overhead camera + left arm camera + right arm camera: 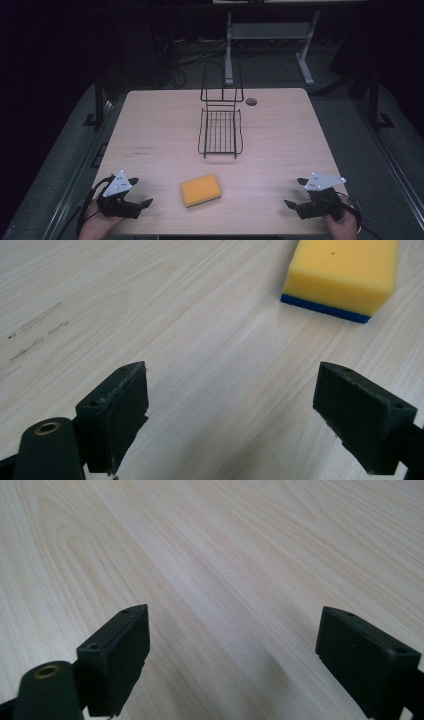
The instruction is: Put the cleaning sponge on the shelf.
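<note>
Sponge (340, 277) top cropped, left gripper (232, 410) wide; right gripper (232, 650) wide

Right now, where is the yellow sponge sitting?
In the high view the sponge lies flat on the table near its front edge, between the left gripper and right gripper, closer to the left, before the wire rack.

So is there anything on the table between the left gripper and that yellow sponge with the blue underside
Nothing visible. The left gripper, jaws open, faces the yellow rectangular sponge with the blue underside across bare light wooden table. In the left gripper view bare wood lies between jaws and sponge. The black wire rack stands farther back, out of the way.
</note>
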